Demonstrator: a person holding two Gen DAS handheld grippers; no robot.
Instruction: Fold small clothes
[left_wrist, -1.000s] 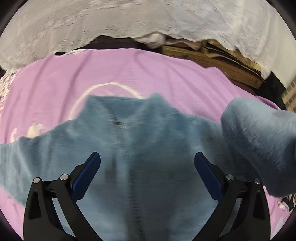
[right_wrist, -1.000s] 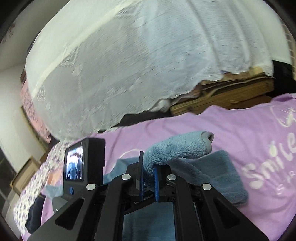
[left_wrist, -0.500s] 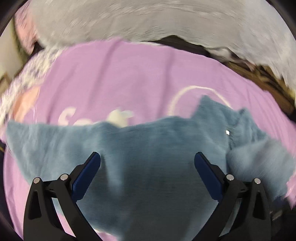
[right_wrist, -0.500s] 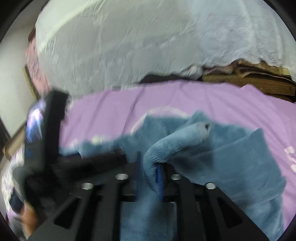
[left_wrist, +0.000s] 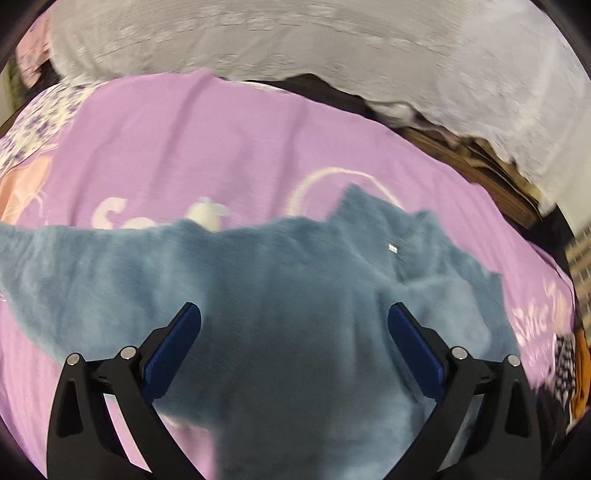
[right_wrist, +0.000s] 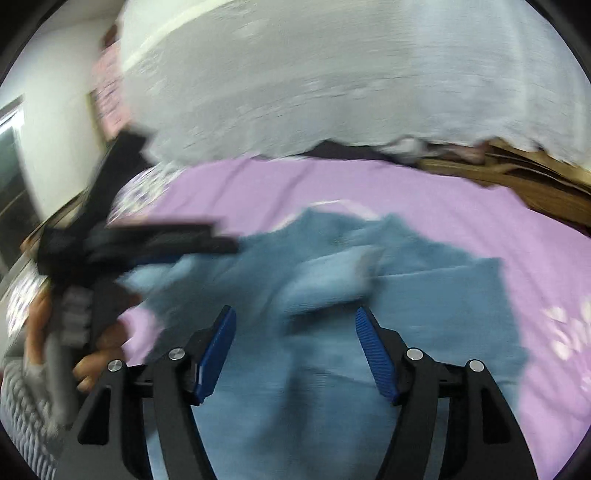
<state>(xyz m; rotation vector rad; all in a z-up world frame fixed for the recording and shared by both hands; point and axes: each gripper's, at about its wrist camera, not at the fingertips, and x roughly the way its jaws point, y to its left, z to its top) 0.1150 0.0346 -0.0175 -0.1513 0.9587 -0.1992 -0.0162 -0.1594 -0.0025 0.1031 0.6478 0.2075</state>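
Right gripper (right_wrist: 295, 328) jaws were opening, sleeve (right_wrist: 332, 277) released at 12 o'clock; left gripper (left_wrist: 294, 325) was held wide above blue fleece (left_wrist: 277, 295).

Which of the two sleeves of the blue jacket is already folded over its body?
The sleeve in front of the right claw, whose jaws are opening empty. It lies across the jacket; the other sleeve is spread out flat on the purple sheet.
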